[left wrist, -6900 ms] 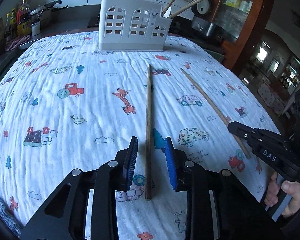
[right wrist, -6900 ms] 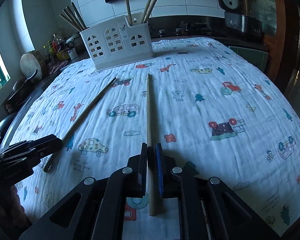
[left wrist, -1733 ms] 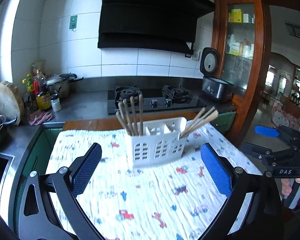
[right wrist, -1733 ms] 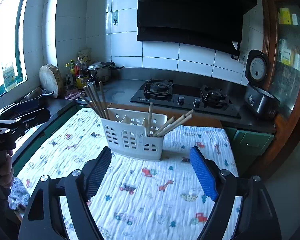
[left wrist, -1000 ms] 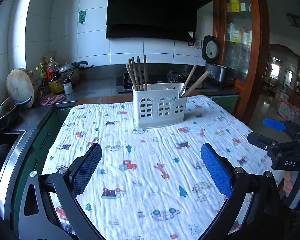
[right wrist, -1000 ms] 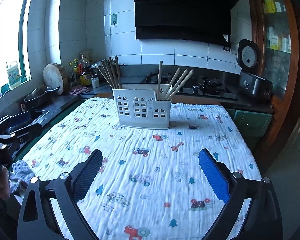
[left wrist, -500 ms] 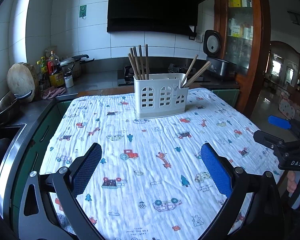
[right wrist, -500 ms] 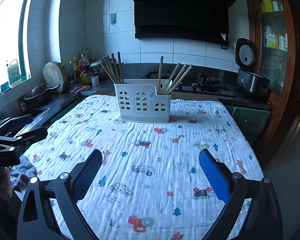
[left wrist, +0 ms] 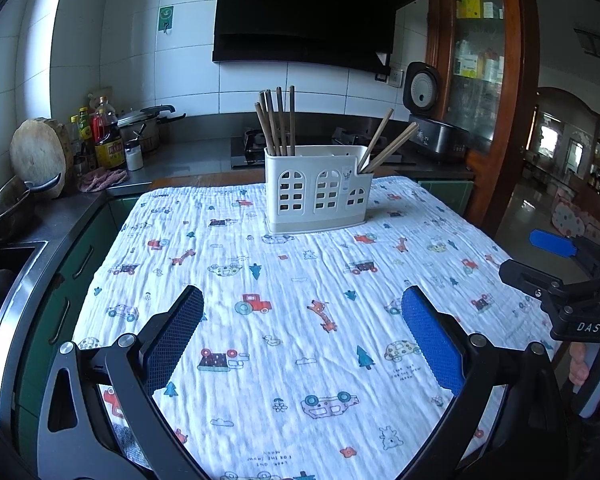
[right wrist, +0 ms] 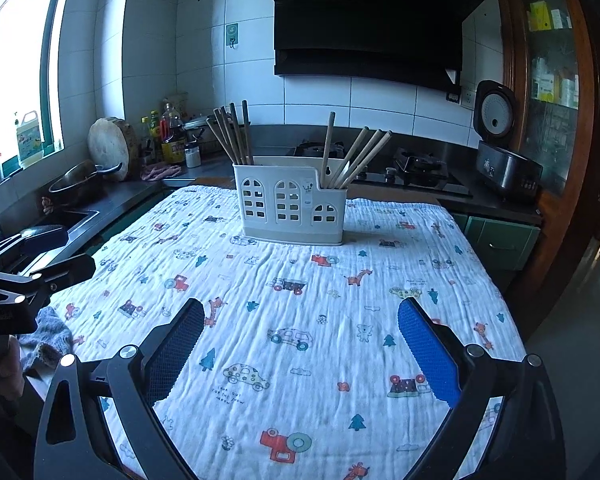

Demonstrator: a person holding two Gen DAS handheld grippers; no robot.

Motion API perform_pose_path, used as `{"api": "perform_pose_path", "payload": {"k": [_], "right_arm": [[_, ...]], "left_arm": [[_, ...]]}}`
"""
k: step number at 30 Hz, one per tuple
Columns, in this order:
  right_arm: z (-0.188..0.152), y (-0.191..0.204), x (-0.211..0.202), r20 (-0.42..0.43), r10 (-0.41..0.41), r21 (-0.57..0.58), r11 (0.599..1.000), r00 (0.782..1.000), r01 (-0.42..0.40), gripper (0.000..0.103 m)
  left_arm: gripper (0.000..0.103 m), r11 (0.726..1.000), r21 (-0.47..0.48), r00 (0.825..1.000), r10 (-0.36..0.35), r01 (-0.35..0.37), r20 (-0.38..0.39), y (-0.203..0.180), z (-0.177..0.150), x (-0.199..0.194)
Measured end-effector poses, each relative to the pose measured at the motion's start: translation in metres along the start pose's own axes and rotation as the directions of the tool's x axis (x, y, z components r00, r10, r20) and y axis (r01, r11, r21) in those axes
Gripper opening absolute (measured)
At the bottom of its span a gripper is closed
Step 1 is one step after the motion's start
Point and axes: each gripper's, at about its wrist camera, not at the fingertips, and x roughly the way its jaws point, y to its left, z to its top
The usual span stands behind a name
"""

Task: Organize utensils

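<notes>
Two clusters of wooden chopsticks stand in a white utensil holder [left wrist: 318,194] with arched cut-out windows. One dark bunch [left wrist: 276,120] sits in the holder's left compartment, nearly upright. A paler bunch [right wrist: 356,158] leans to the right out of the lower right compartment. The holder stands toward the far end of a table covered by a white cloth [left wrist: 300,280] printed with small cars, giraffes and trees. Nothing else lies on the cloth.

Nearer the viewer, the left gripper [left wrist: 302,340] hovers above the cloth, its blue-padded jaws spread wide and holding nothing. The right gripper [right wrist: 298,350] is likewise wide apart and empty, well back from the holder. A hand [left wrist: 588,364] grasps the right gripper's handle at the frame edge.

Behind the table are a gas stove [right wrist: 416,168], a black range hood [right wrist: 368,20], a rice cooker [right wrist: 500,144] and bottles [left wrist: 106,136] on the counter.
</notes>
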Motion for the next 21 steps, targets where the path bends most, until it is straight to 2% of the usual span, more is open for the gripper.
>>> {"api": "perform_pose_path", "payload": {"k": [21], "right_arm": [[0.0000, 0.0016, 0.0018, -0.006, -0.002, -0.002, 1.000, 1.000, 0.002, 0.094]], "left_arm": [[0.098, 1.000, -0.008, 1.000, 0.006, -0.006, -0.006, 0.0021, -0.0037, 0.0022]]}}
